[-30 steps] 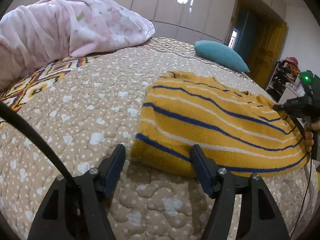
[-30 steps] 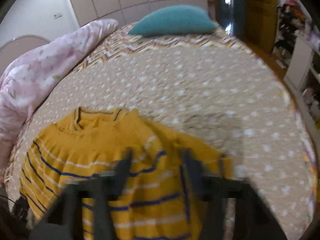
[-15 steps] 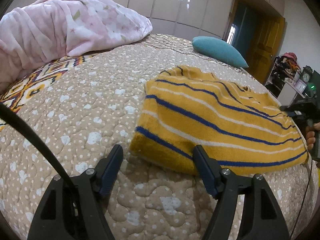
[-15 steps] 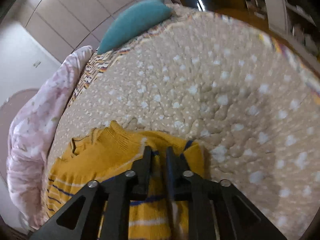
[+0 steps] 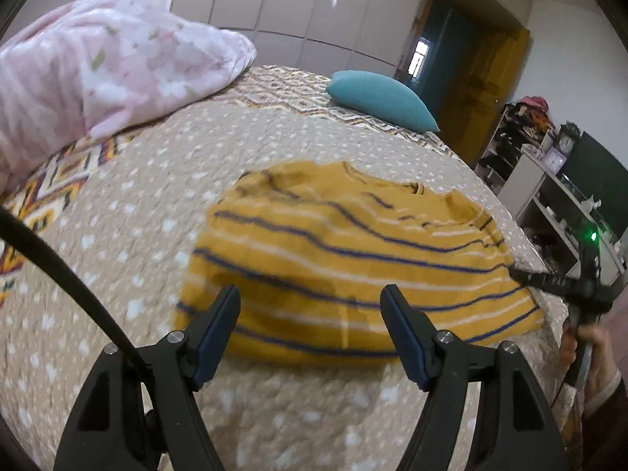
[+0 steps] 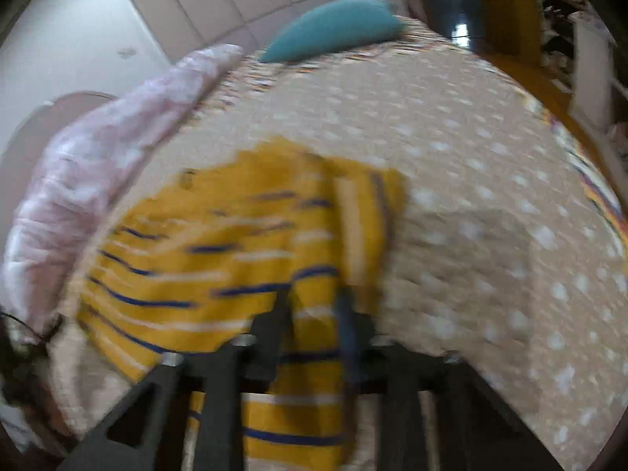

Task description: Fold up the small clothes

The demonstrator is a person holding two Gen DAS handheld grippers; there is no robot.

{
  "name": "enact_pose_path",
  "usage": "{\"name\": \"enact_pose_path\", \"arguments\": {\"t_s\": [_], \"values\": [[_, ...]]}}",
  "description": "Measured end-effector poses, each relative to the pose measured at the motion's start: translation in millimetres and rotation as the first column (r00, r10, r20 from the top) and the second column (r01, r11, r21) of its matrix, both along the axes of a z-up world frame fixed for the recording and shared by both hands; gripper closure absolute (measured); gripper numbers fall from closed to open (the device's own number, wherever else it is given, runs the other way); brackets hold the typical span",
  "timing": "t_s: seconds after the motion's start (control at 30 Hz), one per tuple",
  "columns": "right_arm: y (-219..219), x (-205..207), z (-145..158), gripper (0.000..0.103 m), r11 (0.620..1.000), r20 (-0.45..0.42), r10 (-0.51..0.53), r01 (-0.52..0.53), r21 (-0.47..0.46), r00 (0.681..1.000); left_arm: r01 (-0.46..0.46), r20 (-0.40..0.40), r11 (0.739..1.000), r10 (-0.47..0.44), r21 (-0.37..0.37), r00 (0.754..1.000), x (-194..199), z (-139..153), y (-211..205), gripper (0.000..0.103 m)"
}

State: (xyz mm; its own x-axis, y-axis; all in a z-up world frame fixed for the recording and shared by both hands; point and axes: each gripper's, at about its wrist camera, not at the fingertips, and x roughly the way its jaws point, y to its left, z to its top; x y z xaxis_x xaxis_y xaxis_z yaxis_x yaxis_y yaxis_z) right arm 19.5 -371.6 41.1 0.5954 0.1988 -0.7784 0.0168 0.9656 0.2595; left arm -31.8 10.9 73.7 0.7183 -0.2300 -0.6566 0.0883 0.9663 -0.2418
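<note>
the left tool point(image 5: 310, 329) fills the bottom of the left wrist view, its two blue-padded fingers point(image 5: 218, 329) spread wide and pointing up toward the middle of the frame, nothing between them. a black cable arcs in from the left edge down to its body. the right tool point(image 6: 314, 306) rises from the bottom centre of the right wrist view, blurred, its fingers drawn close together on a fold of the yellow striped sweater point(image 6: 219, 243). in the left wrist view the right tool point(image 5: 549, 280) shows at the right edge, and the person's right hand point(image 5: 596, 357) grips its handle at lower right, with a dark sleeve below.
</note>
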Motion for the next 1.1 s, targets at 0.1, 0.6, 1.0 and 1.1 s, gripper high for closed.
{"name": "enact_pose_path", "arguments": {"t_s": [0.1, 0.6, 1.0, 1.1], "values": [[-31, -4, -10, 0.074, 0.993, -0.019, -0.091, 0.092, 0.073, 0.996, 0.005, 0.006, 1.0, -0.005, 0.027, 1.0, 12, 8, -9, 0.03], [77, 50, 27, 0.066, 0.92, 0.133, 0.138, -0.177, 0.35, 0.981, -0.058, -0.217, 0.998, 0.061, 0.021, 0.974, 168, -28, -8, 0.026], [37, 122, -22, 0.08, 0.946, 0.033, -0.056, 0.042, 0.321, 0.998, -0.1, -0.197, 0.992, 0.114, 0.083, 0.974, 197, -60, 9, 0.019], [-10, 117, -30, 0.099, 0.881, 0.018, -0.2, 0.172, 0.442, 0.98, -0.101, -0.199, 0.992, 0.114, 0.074, 0.973, 200, -63, 12, 0.017]]}}
